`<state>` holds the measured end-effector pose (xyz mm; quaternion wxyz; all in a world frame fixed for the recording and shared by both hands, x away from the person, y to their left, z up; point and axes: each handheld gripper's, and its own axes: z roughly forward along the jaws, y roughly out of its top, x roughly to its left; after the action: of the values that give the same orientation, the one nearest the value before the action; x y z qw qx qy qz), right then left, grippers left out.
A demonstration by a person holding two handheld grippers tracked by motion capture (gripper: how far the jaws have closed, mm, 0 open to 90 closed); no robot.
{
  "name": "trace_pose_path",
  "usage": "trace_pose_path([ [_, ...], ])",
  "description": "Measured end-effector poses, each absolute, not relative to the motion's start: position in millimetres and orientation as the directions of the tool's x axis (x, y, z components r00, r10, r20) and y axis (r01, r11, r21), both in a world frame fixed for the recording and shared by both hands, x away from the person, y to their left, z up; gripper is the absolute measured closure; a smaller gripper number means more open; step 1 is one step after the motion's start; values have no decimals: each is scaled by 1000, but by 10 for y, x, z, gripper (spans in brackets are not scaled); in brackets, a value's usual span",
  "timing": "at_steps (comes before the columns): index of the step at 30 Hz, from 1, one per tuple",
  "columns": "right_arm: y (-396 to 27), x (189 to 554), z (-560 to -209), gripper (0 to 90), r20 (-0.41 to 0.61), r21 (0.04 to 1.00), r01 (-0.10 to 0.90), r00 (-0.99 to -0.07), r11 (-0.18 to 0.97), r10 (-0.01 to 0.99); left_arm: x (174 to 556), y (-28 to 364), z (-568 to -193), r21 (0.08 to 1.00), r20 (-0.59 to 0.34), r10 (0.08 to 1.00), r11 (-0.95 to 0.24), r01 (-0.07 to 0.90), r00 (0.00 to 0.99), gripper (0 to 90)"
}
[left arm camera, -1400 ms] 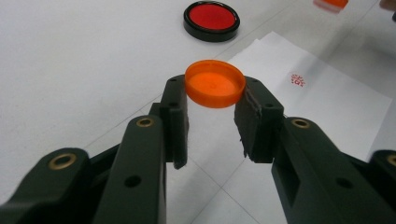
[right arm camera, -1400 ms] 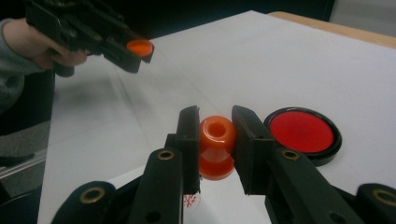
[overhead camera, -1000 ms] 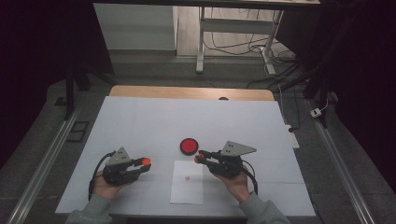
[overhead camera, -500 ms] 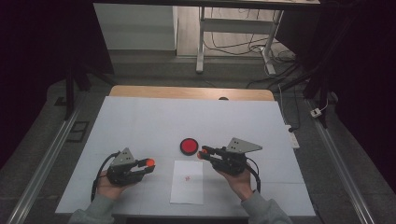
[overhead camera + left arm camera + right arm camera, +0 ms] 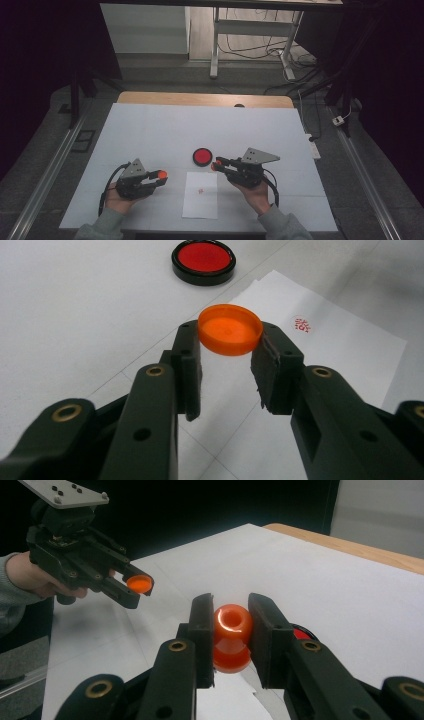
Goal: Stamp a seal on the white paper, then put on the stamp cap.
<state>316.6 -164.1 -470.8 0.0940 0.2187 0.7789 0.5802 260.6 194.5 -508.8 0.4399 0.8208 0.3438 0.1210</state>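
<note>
An orange cap [image 5: 230, 330] is clamped between the tips of the left hand-held gripper [image 5: 227, 347]; it is held by its rim, with its flat top turned up and towards the camera riding on that hand-held gripper. An orange stamp [image 5: 232, 637] is gripped by the right hand-held gripper [image 5: 231, 630]: its body is squeezed between the two jaws, its long axis runs roughly along them, and one rounded end with a small dimple is turned out past the jaw tips. Both are held above the tabletop [image 5: 150, 130], which is covered in white.

One cap, one stamp, one sheet of paper and one ink pad are counted. The sheet of paper [image 5: 201, 195] lies flat between the two hand-held grippers, slightly nearer the person, and one small red mark [image 5: 200, 190] is seen on it. The round black ink pad [image 5: 202, 156], with its red centre uncovered, rests just beyond the tip of the right hand-held gripper and well ahead of the left one. In the high view the two hand-held grippers are pointed towards each other across the paper, and nothing lies between their tips except the sheet below.
</note>
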Motion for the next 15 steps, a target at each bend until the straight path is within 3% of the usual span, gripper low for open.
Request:
trace_pose_path([
  [15,-1623,3162,-4727,722,105,943,231,-889,238,446,2617,1839,-5046,810,-93,651,-391,437,753,653],
])
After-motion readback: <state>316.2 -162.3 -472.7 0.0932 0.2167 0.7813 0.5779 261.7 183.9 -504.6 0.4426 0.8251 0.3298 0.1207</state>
